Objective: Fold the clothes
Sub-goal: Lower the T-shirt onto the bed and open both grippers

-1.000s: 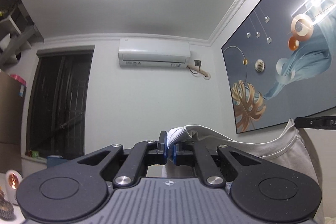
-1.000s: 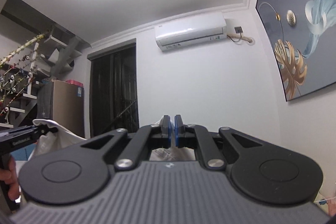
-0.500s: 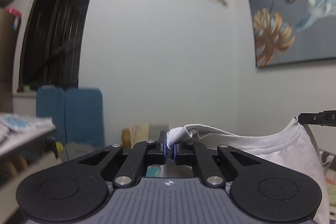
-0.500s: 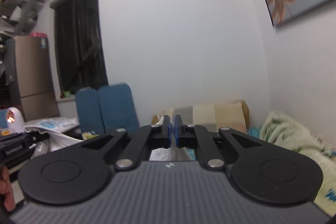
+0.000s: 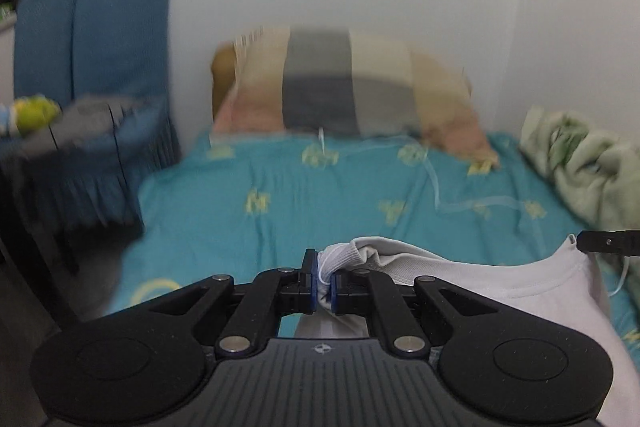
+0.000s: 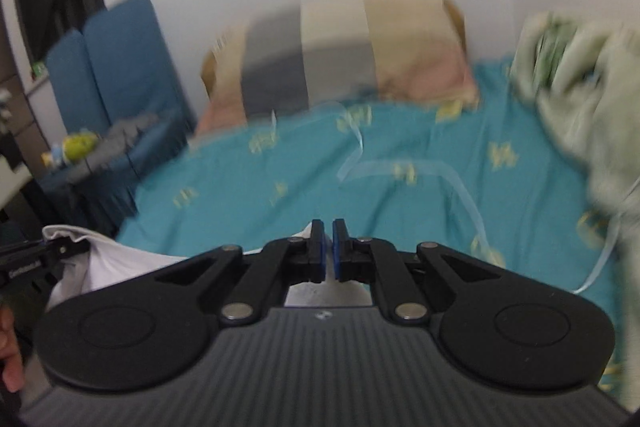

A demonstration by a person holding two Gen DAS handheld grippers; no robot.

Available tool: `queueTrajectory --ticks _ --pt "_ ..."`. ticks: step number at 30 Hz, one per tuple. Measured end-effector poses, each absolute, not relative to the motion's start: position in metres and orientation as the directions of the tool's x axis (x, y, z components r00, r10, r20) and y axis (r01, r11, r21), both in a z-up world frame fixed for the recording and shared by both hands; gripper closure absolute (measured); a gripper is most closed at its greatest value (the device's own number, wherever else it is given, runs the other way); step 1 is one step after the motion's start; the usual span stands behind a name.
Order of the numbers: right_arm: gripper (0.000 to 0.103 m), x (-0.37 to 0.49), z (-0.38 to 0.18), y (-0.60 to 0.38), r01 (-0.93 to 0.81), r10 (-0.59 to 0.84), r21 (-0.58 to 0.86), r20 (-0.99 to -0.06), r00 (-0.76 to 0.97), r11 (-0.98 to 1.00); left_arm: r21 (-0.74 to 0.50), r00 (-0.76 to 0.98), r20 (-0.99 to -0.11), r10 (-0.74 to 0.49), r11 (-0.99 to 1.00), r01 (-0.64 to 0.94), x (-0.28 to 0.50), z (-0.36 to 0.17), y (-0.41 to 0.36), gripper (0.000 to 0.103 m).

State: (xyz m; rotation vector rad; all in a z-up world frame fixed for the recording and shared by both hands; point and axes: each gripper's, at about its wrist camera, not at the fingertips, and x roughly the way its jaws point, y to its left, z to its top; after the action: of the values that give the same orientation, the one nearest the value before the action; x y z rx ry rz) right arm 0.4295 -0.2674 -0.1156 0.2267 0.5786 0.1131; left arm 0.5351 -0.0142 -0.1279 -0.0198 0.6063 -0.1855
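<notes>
Left wrist view shows the left gripper point(image 5: 326, 285) jaws clamped on the white T-shirt point(image 5: 472, 279) collar; right wrist view shows the right gripper point(image 6: 327, 253) jaws nearly together on its fabric above the bed point(image 6: 420, 207).

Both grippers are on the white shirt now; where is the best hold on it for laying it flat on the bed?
Keep the top edge of the white shirt: left gripper pinches one bunched corner, right gripper the other. It hangs spread between them, so lower from above.
</notes>
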Motion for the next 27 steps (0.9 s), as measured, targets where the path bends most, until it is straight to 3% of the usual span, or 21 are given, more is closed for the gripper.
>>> queueTrajectory --ticks 4,7,9,11,13,15,16,19,27 --pt "0.096 0.455 -0.169 -0.268 -0.036 0.195 0.270 -0.591 0.782 0.962 -0.097 0.724 -0.655 -0.214 0.975 0.201 0.575 -0.186 -0.009 0.096" --pt "0.095 0.459 -0.187 -0.272 -0.034 0.213 0.295 -0.601 0.770 0.955 -0.131 0.697 -0.674 -0.243 0.969 0.210 0.586 -0.202 -0.008 0.095" --pt "0.093 0.459 -0.190 -0.276 -0.033 0.233 0.328 -0.594 0.770 0.944 -0.108 0.701 -0.674 -0.232 0.970 0.217 0.583 -0.199 -0.009 0.089" --pt "0.089 0.457 -0.187 -0.277 -0.025 0.236 0.342 -0.593 0.770 0.939 -0.091 0.700 -0.679 -0.224 0.971 0.222 0.575 -0.194 -0.009 0.063" --pt "0.074 0.453 -0.178 -0.278 -0.029 0.239 0.346 -0.582 0.777 0.938 -0.093 0.707 -0.666 -0.237 0.967 0.236 0.564 -0.183 -0.007 0.054" --pt "0.050 0.446 -0.167 -0.278 -0.041 0.244 0.347 -0.565 0.788 0.937 -0.072 0.719 -0.656 -0.231 0.967 0.246 0.543 -0.161 -0.009 0.048" --pt "0.046 0.438 -0.159 -0.277 -0.045 0.242 0.344 -0.558 0.794 0.938 -0.071 0.726 -0.648 -0.228 0.968 0.241 0.532 -0.152 -0.007 0.045" --pt "0.043 0.405 -0.133 -0.272 -0.055 0.239 0.335 -0.539 0.808 0.941 -0.076 0.746 -0.625 -0.230 0.969 0.235 0.495 -0.122 0.000 0.040" --pt "0.043 0.281 -0.070 -0.258 -0.079 0.240 0.324 -0.493 0.836 0.943 -0.155 0.779 -0.573 -0.255 0.967 0.202 0.351 -0.038 0.031 0.039"
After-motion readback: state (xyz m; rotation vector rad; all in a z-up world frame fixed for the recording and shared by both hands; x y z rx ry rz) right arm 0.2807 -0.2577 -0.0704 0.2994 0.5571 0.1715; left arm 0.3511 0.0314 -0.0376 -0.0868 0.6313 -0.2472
